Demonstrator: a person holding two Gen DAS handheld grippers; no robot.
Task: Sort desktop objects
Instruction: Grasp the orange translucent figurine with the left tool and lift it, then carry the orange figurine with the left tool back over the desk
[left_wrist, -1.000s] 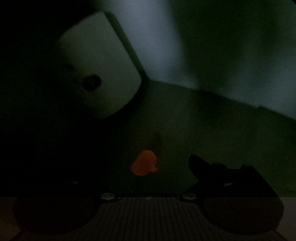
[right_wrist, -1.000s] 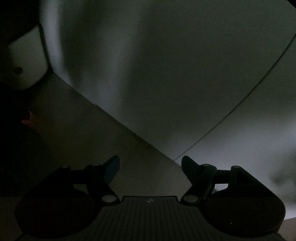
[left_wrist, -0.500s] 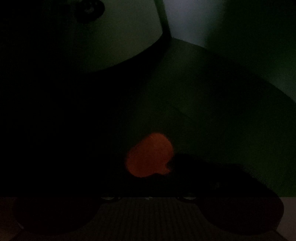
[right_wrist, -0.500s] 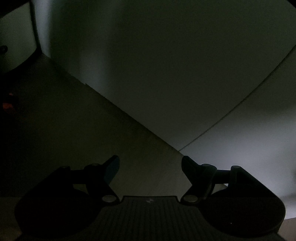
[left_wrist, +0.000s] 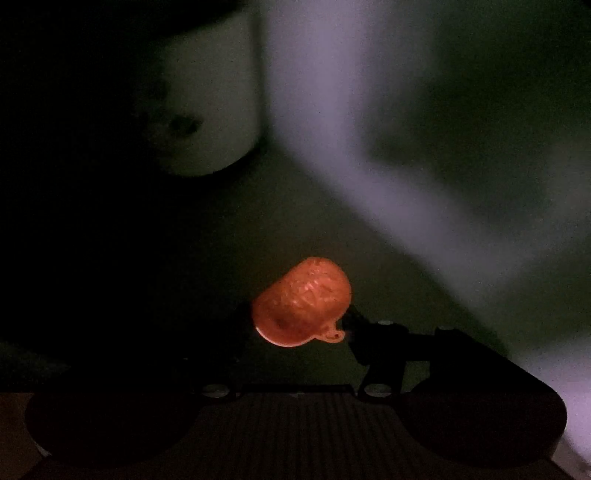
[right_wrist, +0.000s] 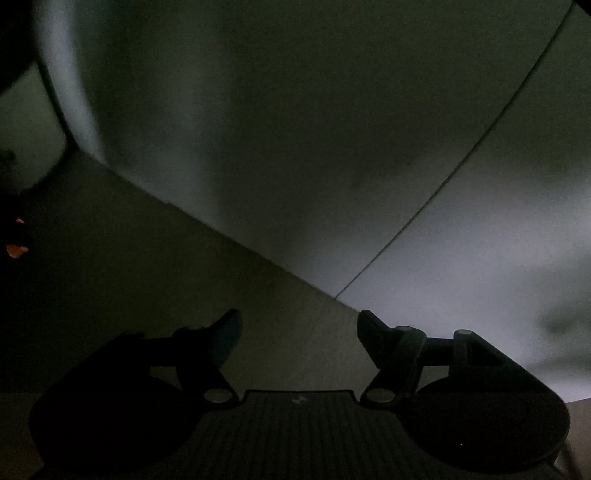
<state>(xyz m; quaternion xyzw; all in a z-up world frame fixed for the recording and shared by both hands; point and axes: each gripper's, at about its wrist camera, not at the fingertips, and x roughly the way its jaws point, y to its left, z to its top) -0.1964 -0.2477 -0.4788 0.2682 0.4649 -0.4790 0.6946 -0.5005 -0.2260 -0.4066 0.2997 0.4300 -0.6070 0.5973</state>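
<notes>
Right wrist view takes in a dim pale wall (right_wrist: 295, 129) ahead of the right gripper (right_wrist: 299, 332) and a greyish tabletop (right_wrist: 147, 258) beneath it, the two fingers spread apart with nothing between them. Up and to the left of the left gripper (left_wrist: 295, 317) stands a blurred white rounded container (left_wrist: 214, 110). Smallest of all, a little orange cup-shaped object (left_wrist: 301, 301) sits pinched between that gripper's dark fingers, tilted on its side.

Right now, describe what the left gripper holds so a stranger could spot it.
In the dark left wrist view, look below the pale rounded container. Between the left gripper fingers sits a small orange textured cup-shaped piece with a tiny loop; it is the only brightly coloured thing.
</notes>
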